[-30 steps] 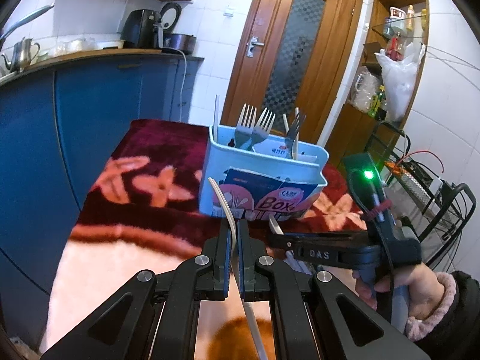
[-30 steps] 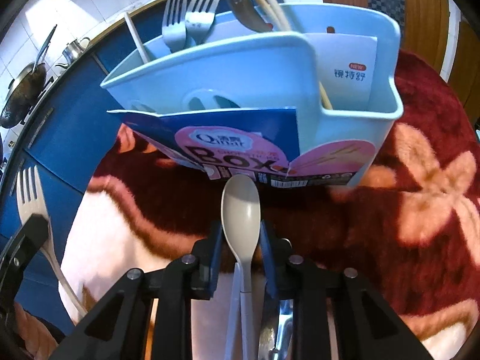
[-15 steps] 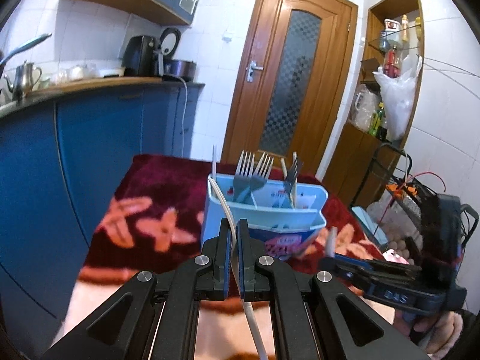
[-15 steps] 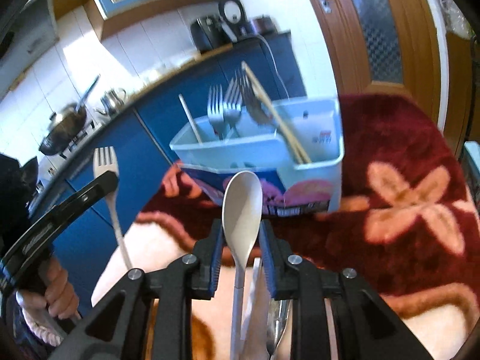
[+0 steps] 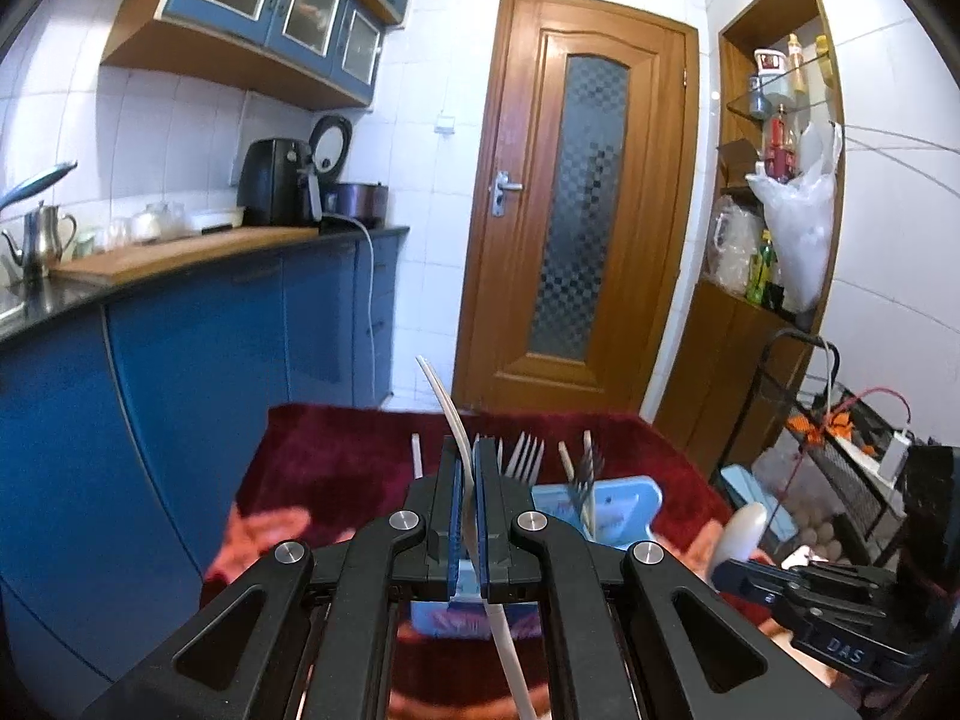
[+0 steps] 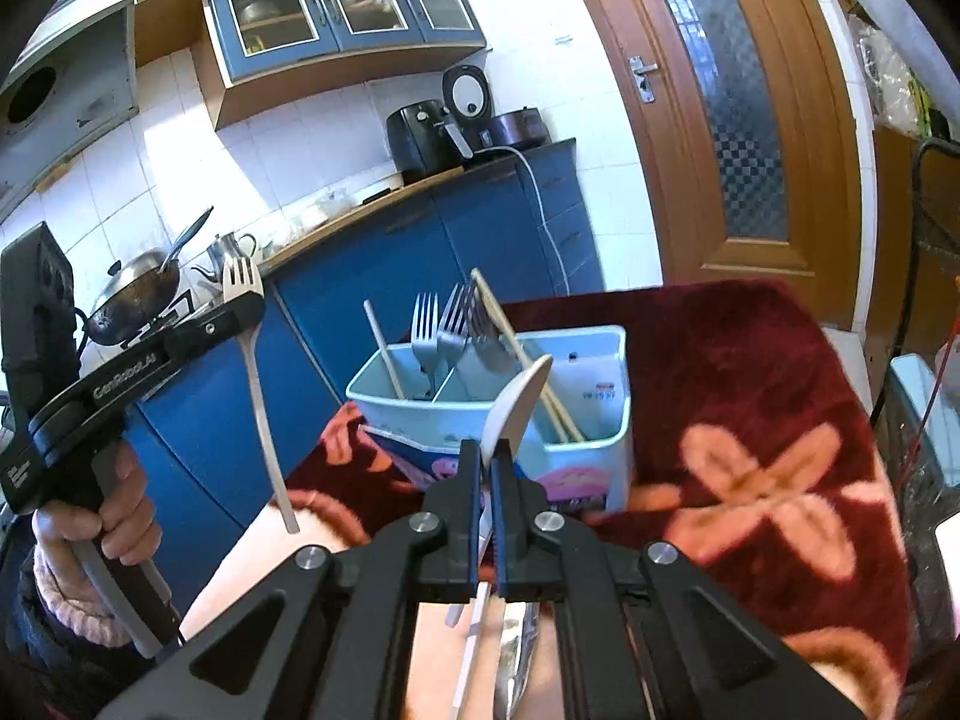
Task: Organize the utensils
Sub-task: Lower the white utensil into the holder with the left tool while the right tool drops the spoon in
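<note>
Kitchen with blue cabinets and a wooden door behind, and a dark red flowered cloth (image 6: 750, 372) under everything. We had both tools loaded: our left gripper (image 5: 467, 510) was clamped on a pale fork (image 6: 257, 372), tines up, and our right gripper (image 6: 486, 480) was pinched shut on a beige spoon (image 6: 517, 402), bowl up.

Looked to us like the carry step, with both pieces lifted and neither dropped in yet. The light blue utensil box (image 6: 576, 450) sat at about 12 o'clock from the right gripper, near it, with forks and chopsticks already standing in its compartments.

Next move probably needed each piece tipped handle-down over a compartment, then the jaws eased apart. More cutlery (image 6: 516, 654) lay on the cloth below the right gripper at 6 o'clock.
</note>
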`<action>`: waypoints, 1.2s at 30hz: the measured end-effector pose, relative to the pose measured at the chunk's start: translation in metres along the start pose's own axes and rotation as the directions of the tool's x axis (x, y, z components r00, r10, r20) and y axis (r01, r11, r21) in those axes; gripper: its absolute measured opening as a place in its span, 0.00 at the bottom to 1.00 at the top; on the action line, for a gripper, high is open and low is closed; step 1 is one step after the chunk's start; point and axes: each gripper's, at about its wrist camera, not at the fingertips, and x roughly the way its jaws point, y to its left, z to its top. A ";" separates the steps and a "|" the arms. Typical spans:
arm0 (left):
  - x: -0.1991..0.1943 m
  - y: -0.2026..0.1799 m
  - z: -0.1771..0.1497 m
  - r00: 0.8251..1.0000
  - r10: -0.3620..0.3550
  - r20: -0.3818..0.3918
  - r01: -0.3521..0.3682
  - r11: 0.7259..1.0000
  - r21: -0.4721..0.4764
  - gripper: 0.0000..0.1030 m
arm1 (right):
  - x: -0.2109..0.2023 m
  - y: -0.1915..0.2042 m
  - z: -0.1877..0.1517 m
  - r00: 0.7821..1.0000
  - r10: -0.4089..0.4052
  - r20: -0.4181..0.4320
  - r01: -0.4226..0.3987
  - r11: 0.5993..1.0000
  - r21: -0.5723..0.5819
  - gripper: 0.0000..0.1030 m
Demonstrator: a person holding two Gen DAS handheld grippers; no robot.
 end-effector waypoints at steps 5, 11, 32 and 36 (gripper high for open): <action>0.009 -0.001 0.018 0.997 0.053 0.063 -0.055 0.998 0.028 0.04 | -0.011 -0.003 0.018 0.998 -0.025 0.049 0.027 0.999 -0.023 0.04; 0.031 0.000 0.035 0.988 0.101 0.119 -0.105 0.994 0.030 0.04 | -0.022 -0.005 0.041 0.990 -0.077 0.120 0.085 0.994 -0.063 0.04; 0.104 0.002 0.004 0.989 0.137 0.058 -0.138 0.990 0.028 0.04 | 0.041 -0.008 0.061 0.971 -0.205 0.121 0.224 0.958 -0.178 0.04; 0.109 -0.001 -0.010 0.991 0.132 0.028 -0.133 0.990 0.040 0.04 | 0.058 -0.009 0.052 0.976 -0.208 0.064 0.216 0.957 -0.193 0.04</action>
